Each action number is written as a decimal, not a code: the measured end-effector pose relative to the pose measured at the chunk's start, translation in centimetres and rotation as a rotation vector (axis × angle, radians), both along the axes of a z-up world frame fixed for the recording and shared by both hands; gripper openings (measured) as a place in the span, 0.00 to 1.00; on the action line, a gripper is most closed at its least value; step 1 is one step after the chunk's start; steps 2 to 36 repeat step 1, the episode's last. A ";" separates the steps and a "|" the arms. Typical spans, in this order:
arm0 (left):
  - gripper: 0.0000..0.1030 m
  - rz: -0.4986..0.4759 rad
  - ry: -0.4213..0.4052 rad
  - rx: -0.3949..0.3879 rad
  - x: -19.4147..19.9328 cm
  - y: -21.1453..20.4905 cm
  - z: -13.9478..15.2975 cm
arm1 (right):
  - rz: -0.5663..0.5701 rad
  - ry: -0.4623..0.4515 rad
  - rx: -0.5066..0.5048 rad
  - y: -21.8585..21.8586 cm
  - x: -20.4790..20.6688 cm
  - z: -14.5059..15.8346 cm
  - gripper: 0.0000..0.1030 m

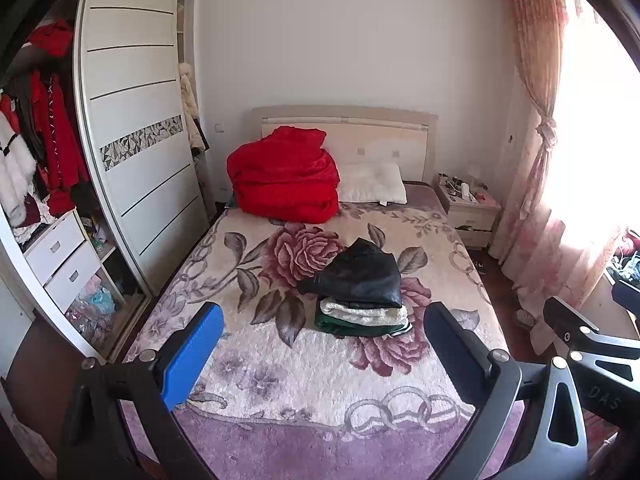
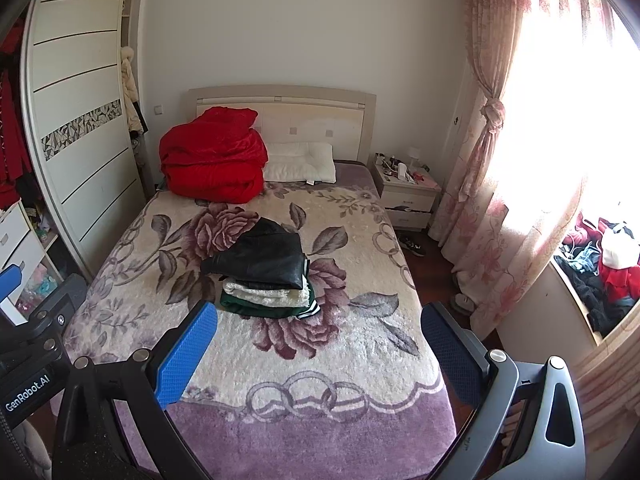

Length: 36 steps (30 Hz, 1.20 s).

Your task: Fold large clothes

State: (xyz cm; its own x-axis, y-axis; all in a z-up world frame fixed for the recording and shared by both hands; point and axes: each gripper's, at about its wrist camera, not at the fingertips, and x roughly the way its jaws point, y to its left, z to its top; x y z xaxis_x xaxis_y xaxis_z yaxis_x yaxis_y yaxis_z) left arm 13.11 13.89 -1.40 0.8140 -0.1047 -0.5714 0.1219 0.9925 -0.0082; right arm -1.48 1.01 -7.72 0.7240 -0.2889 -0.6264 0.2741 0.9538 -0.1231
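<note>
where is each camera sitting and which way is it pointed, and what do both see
Left wrist: rides the left gripper, held off the foot of the bed, facing the headboard; its own open fingers frame the view, and the right gripper pokes in at the right edge.
Right wrist: rides the right gripper, a little further right, same heading; its open fingers show, with the left gripper at the left edge.
Shared: the stack of folded clothes topped by a black jacket, the red quilt, pillow, wardrobe and curtain.
</note>
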 end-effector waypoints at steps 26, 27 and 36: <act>1.00 -0.001 0.000 0.000 0.0 -0.1 0.1 | 0.000 0.000 0.001 0.0 0.0 0.0 1.00; 1.00 -0.001 0.000 0.000 0.0 -0.1 0.1 | 0.000 0.000 0.001 0.0 0.0 0.0 1.00; 1.00 -0.001 0.000 0.000 0.0 -0.1 0.1 | 0.000 0.000 0.001 0.0 0.0 0.0 1.00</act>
